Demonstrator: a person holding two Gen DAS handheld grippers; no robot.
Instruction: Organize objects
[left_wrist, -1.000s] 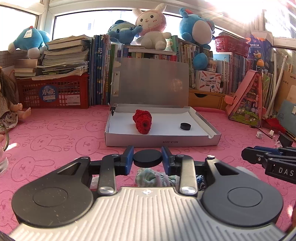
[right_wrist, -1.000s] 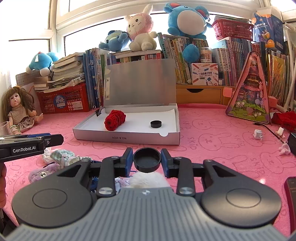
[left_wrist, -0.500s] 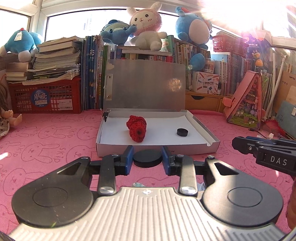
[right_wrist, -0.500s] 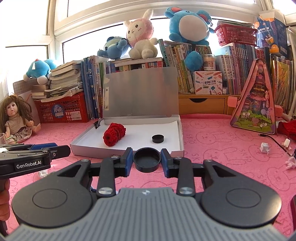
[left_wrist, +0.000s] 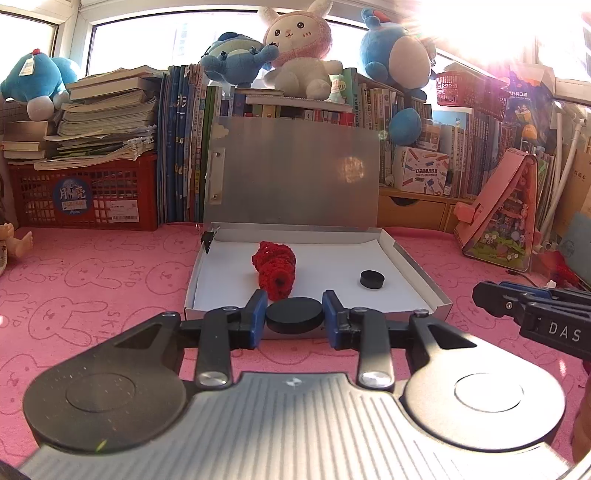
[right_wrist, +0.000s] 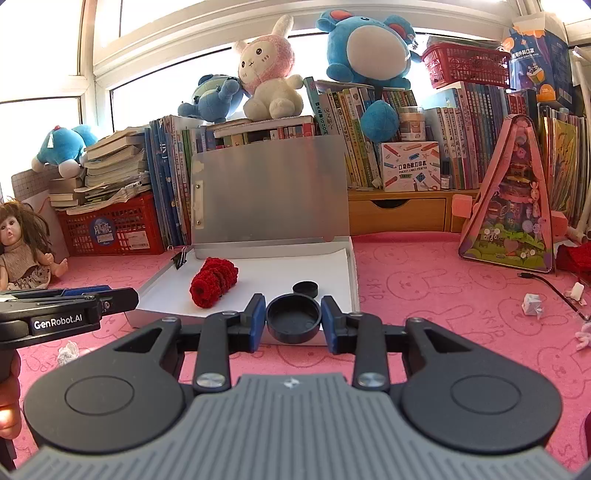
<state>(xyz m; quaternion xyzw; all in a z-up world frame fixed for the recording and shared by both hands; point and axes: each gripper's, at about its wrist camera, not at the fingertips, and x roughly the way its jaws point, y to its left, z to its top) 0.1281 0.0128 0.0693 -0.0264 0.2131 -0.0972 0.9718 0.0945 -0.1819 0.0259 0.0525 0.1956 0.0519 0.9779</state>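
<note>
Both grippers have come nearer the open box (left_wrist: 410, 264) since the earlier frames; its front edge now sits just past the fingertips. Left gripper (left_wrist: 294, 316) clenched on a flat black disc (left_wrist: 294, 314). Right gripper (right_wrist: 293, 320) clenched on a black cap (right_wrist: 293, 322), hollow side up. Inside box: red crocheted roll (left_wrist: 275, 269), small black cap (left_wrist: 372, 278). Box rests on pink desk (left_wrist: 92, 280), lid upright.
</note>
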